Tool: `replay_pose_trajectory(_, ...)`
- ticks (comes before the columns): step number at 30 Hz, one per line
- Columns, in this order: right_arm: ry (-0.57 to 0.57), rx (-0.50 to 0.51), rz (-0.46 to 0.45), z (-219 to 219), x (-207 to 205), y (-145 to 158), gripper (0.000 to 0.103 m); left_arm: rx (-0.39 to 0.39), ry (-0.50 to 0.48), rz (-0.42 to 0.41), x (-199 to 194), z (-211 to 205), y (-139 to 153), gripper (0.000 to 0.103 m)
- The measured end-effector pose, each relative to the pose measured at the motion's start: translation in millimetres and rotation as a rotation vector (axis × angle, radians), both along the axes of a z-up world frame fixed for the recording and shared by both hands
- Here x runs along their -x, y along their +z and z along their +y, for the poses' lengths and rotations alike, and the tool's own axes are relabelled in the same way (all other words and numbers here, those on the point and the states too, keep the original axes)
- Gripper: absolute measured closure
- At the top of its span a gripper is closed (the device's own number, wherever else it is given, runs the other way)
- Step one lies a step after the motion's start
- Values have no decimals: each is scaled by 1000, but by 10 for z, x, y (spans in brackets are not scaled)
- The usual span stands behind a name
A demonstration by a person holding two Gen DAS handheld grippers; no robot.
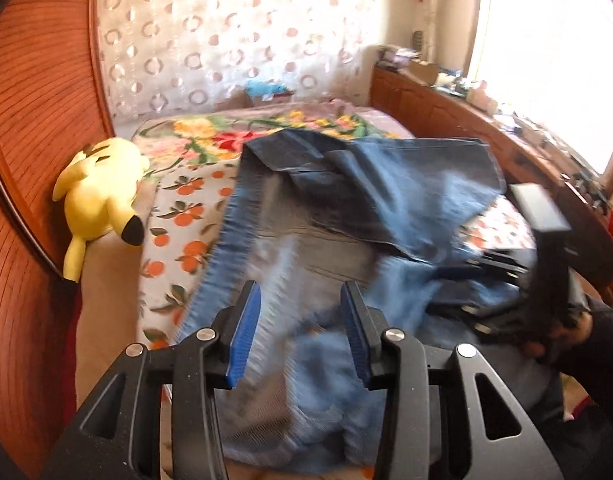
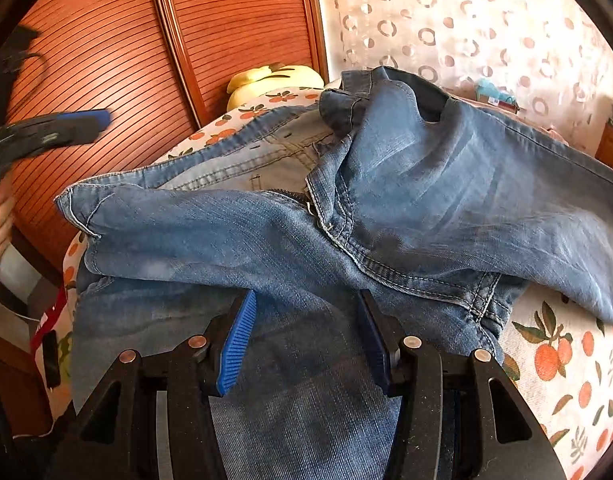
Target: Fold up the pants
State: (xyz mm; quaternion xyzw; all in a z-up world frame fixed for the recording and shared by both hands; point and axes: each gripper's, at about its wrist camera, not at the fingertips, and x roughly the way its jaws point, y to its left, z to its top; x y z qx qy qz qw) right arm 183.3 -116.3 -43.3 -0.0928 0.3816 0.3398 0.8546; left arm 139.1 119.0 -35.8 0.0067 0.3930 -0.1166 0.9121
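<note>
Blue jeans (image 1: 346, 208) lie crumpled on the bed, legs crossed over the waist part; they also show in the right wrist view (image 2: 386, 200). My left gripper (image 1: 302, 312) is open and empty above the near part of the jeans; it also appears at the left edge of the right wrist view (image 2: 78, 124). My right gripper (image 2: 306, 320) is open, jaws wide above a denim leg, holding nothing; its body shows at the right of the left wrist view (image 1: 546, 240).
The bed has an orange-print sheet (image 2: 554, 360) and a floral blanket (image 1: 210, 136) at the far end. A yellow plush toy (image 1: 98, 188) lies by the wooden wardrobe (image 1: 34, 120). A cluttered wooden sideboard (image 1: 466, 120) runs under the window.
</note>
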Motion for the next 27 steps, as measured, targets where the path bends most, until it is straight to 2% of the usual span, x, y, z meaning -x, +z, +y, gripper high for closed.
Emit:
replay_pose_trajectory(3,-3,-10,3,-11,7,-15,50,-25,-3,97,-285,32,-286,61)
replay_pose_trajectory(5,-4,-16,5,-57,26,-27,50,-59,-15,136,-316,-30,-435,61)
replay_pose_trajectory(14,-11,-20,6,-68,52,-40,50,-58,-69,196,-65,-252,-739,61)
replay_pose_trajectory(17,-13,-24,8,-74,53,-41,50,-68,-66,186,-43,-304,-786,61)
replay_pose_trajectory(24,-17,-27,14,-69,41,-48,50,-22,-82,159,-57,-371,-780,63)
replay_pose_trajectory(27,-18,-29,17,-66,39,-51,50,-5,-69,155,-90,-365,-782,78)
